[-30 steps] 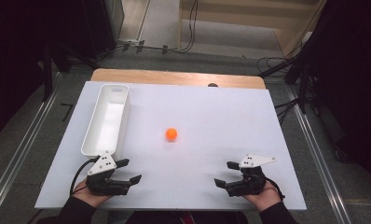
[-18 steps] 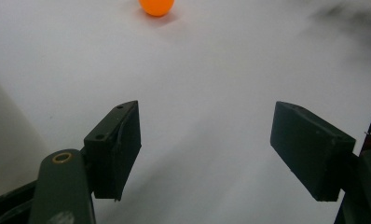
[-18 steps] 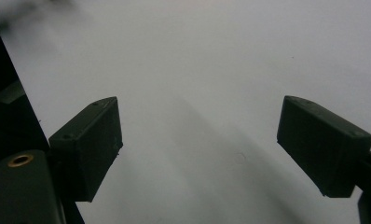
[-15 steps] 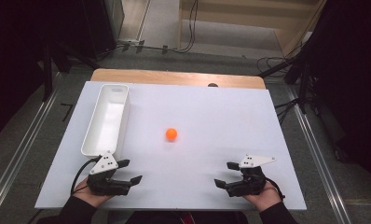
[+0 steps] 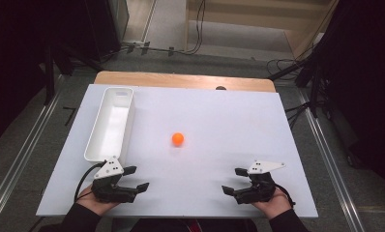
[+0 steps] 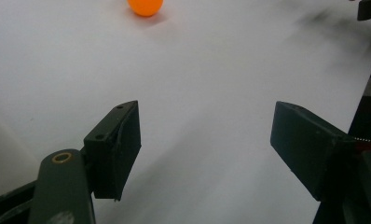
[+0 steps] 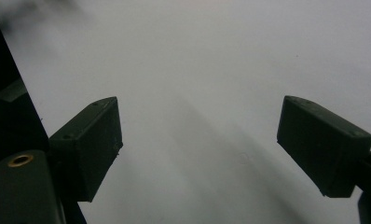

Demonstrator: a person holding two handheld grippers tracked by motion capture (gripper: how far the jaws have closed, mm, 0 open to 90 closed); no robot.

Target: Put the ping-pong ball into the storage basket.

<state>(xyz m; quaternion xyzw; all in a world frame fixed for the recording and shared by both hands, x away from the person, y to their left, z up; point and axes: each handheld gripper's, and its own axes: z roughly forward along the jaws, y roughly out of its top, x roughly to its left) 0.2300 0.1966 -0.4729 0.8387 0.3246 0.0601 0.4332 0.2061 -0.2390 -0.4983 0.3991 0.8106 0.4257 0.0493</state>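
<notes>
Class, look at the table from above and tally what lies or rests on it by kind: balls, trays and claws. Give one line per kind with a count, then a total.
Ball: 1, orange, mid-table.
Tray: 1, white, long, at the left.
Claws: 2, left claw and right claw, both open with nothing between the jaws.
Total: 4

Orange ball (image 5: pixel 177 139), white tray (image 5: pixel 99 145), white table (image 5: pixel 229 125) w/ wood edge, black grippers

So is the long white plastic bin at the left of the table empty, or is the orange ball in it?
Empty: the long white plastic bin shows a bare floor, and the orange ball lies outside it on the white table.
</notes>
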